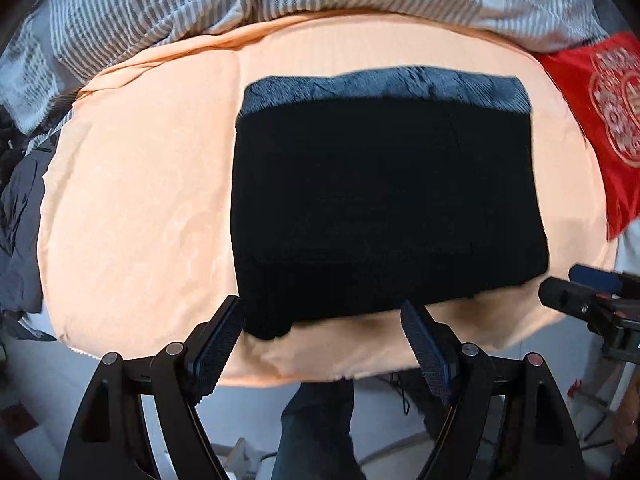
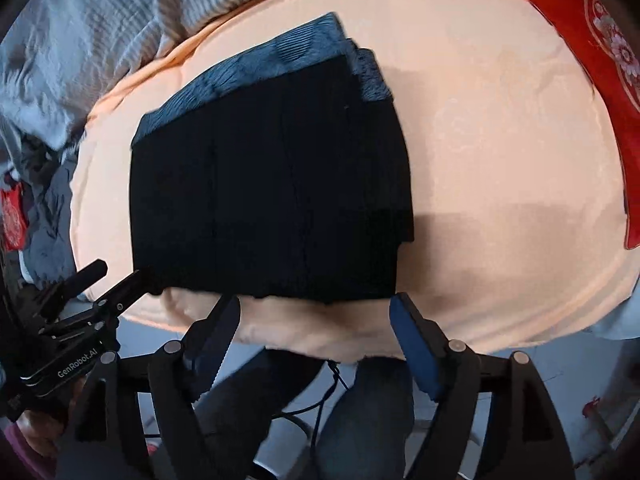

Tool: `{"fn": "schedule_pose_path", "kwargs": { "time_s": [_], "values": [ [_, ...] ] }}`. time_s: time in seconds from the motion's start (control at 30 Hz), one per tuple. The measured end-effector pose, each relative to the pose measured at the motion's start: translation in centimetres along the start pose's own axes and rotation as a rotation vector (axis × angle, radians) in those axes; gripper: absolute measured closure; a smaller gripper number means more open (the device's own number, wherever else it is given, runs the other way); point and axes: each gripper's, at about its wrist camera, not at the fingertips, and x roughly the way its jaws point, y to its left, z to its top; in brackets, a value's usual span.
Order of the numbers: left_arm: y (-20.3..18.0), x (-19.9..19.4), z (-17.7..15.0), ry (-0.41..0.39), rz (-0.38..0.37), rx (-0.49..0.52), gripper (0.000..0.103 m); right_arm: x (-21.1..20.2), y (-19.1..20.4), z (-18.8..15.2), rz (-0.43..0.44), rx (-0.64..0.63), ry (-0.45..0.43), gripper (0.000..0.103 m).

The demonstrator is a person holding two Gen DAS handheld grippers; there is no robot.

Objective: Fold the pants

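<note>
The black pants [image 1: 384, 208] lie folded in a compact rectangle on the peach bed sheet [image 1: 140, 200], with a grey-blue band along the far edge. My left gripper [image 1: 322, 320] is open and empty, just short of the bundle's near edge. My right gripper [image 2: 316, 312] is open and empty, at the near edge of the pants [image 2: 268, 192] on the sheet [image 2: 500, 160]. The right gripper's tip also shows at the right of the left wrist view [image 1: 560, 294]. The left gripper shows at the lower left of the right wrist view [image 2: 116, 280].
A striped grey duvet [image 1: 180, 4] is bunched along the far side of the bed. A red cloth with a gold pattern [image 1: 600, 120] lies at the right. Dark clothes [image 1: 20, 220] are heaped at the left. The floor and the person's legs [image 1: 316, 432] are below the bed edge.
</note>
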Motion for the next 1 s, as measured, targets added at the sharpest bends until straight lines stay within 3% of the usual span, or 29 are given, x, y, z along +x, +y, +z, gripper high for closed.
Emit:
{"fn": "schedule_pose_path", "kwargs": {
  "time_s": [0.1, 0.2, 0.33, 0.43, 0.5, 0.53, 0.63, 0.8, 1.0],
  "values": [
    [-0.1, -1.0, -0.8, 0.029, -0.011, 0.021, 0.022, -1.0, 0.8, -0.7, -0.007, -0.016, 0.01, 0.021],
    [-0.3, -2.2, -1.4, 0.026, -0.003, 0.037, 0.001, -2.0, 1.5, -1.1, 0.001, -0.023, 0.011, 0.021],
    [-0.5, -3.5, -1.6, 0.025, -0.006, 0.064, 0.001, -3.2, 2.4, -1.5, -0.015, -0.026, -0.004, 0.02],
    [-0.3, -4.2, -1.5, 0.029, -0.001, 0.055, 0.001, -4.5, 3.4, -1.6, -0.082, -0.039, -0.05, 0.017],
    [-0.1, -4.7, -1.4, 0.021, -0.004, 0.046, 0.001, -5.3, 3.8, -1.7, -0.099, -0.043, -0.078, 0.01],
    [-0.1, -5.0, -1.3, 0.016, -0.009, 0.041, 0.001, -5.8, 4.1, -1.8, -0.108, -0.047, -0.098, 0.0],
    [0.5, -6.1, -0.9, -0.009, -0.038, 0.009, 0.001, -7.1, 4.7, -1.9, -0.122, -0.051, -0.133, 0.0],
    [1.5, -7.5, -0.7, -0.06, -0.011, -0.021, 0.001, -7.6, 5.1, -1.9, -0.131, -0.037, -0.133, 0.0],
    [2.7, -7.8, -1.0, -0.064, 0.004, -0.056, 0.001, -7.5, 5.5, -1.7, -0.127, -0.03, -0.133, 0.0]
  ]
}}
